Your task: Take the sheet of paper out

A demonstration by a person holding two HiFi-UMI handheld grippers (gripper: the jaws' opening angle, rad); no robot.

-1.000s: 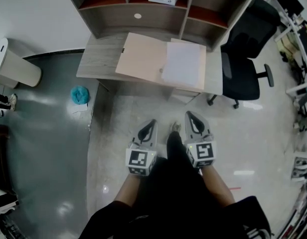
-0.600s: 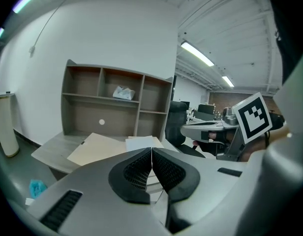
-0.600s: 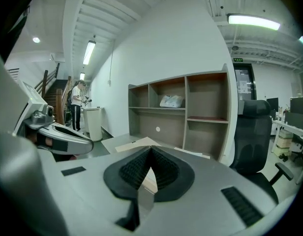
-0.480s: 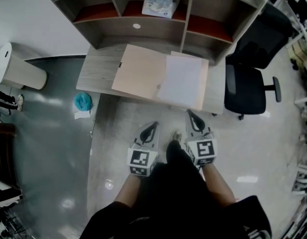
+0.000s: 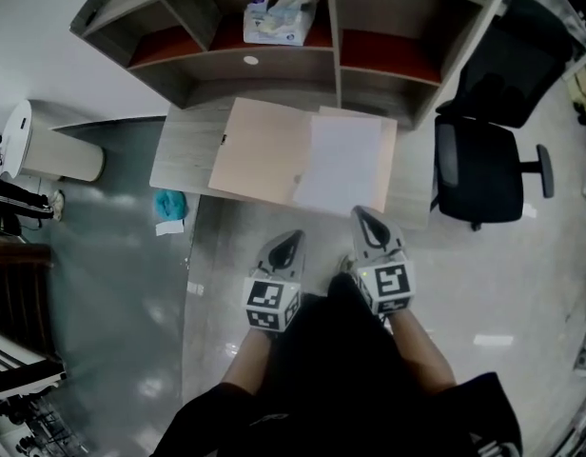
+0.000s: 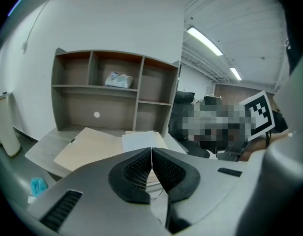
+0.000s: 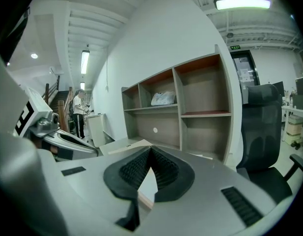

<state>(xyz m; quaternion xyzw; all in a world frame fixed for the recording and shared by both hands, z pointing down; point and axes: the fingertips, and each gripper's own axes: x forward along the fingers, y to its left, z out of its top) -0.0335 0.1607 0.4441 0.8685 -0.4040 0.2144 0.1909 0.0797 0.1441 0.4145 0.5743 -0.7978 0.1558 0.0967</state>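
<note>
An open tan folder (image 5: 264, 150) lies on the grey desk (image 5: 184, 155), and a white sheet of paper (image 5: 339, 165) rests on its right half. The sheet (image 6: 141, 140) and folder (image 6: 92, 149) also show past the left jaws. My left gripper (image 5: 291, 237) hangs shut and empty over the floor, short of the desk's front edge. My right gripper (image 5: 364, 213) is shut and empty too, its tip just before the desk edge below the sheet. In the gripper views the left gripper (image 6: 151, 149) and right gripper (image 7: 150, 147) show their pads pressed together.
A shelf unit (image 5: 274, 27) stands at the desk's back, with a tissue pack (image 5: 274, 19) on it. A black office chair (image 5: 483, 160) is at the right. A white bin (image 5: 46, 150) and a teal cloth (image 5: 169, 204) are at the left.
Both grippers have moved forward toward the desk, still shut. The desk and folder now lie closer, with the right tip near the desk's front edge.
</note>
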